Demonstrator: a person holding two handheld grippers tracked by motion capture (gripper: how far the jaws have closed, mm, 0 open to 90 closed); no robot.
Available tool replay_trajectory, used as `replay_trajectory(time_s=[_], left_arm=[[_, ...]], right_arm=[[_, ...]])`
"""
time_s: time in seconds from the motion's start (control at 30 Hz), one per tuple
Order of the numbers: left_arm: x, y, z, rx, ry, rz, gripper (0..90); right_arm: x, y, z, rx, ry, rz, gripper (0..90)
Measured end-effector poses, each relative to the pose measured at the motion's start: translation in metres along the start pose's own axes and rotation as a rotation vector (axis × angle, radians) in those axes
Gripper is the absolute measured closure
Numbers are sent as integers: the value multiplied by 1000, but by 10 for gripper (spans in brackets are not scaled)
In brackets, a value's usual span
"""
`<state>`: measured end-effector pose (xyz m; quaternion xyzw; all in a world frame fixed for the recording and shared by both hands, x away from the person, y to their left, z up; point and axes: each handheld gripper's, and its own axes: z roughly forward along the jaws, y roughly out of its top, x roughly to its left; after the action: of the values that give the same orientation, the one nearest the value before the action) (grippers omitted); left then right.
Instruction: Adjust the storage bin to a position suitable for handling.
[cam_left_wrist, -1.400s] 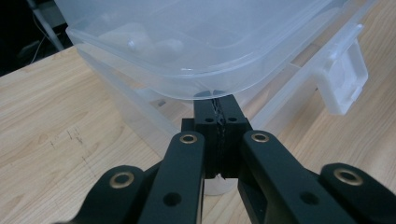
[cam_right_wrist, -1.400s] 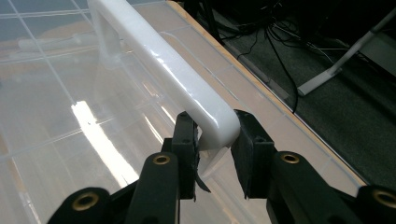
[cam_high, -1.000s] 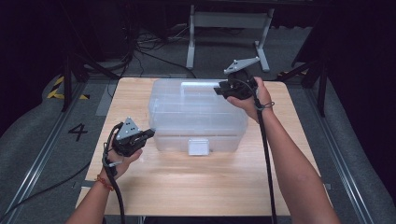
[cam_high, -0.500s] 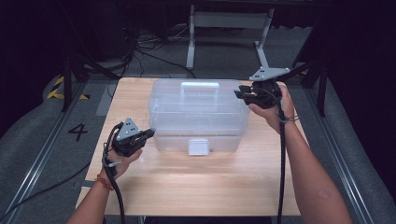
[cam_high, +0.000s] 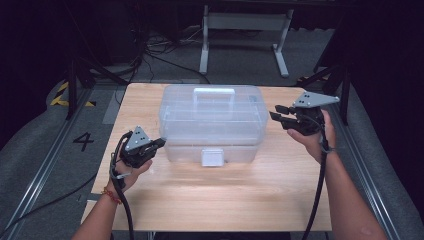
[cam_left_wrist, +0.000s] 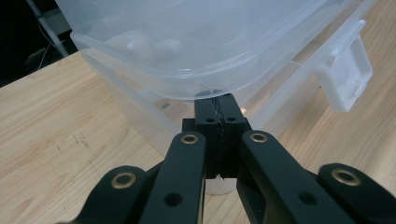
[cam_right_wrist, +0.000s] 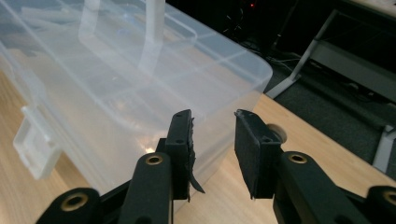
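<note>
Bracing the clear storage box (cam_high: 212, 122) mid-table: left gripper (cam_left_wrist: 219, 105), jaws clenched empty, tucks under the lid's left corner. Right gripper (cam_right_wrist: 212, 140), jaws just opening, nothing between, nears the right end wall. Square it up before squeezing; thin plastic flexes.

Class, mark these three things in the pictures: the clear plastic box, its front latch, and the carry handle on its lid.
clear plastic box (cam_high: 212, 122), high view, on the middle of its lid.
front latch (cam_high: 212, 157), high view, on the flat white tab at the box's front.
carry handle (cam_high: 214, 91), high view, on the bar across the lid's far side.
</note>
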<state>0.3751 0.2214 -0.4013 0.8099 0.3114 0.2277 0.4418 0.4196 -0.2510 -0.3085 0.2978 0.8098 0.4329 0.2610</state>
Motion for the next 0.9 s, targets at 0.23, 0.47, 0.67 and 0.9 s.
replay_trajectory(time_s=[0.23, 0.47, 0.67, 0.9], left_arm=[[0, 0, 0, 2, 3, 3, 900], [0, 1, 1, 2, 1, 1, 900], [0, 1, 1, 2, -2, -2, 900], [1, 1, 1, 3, -11, -7, 900]], right_arm=[[6, -38, 6, 25, 27, 19, 671], [14, -68, 18, 46, 69, 35, 631], [23, -77, 29, 43, 82, 1, 516], [21, -79, 38, -3, 50, 15, 462]])
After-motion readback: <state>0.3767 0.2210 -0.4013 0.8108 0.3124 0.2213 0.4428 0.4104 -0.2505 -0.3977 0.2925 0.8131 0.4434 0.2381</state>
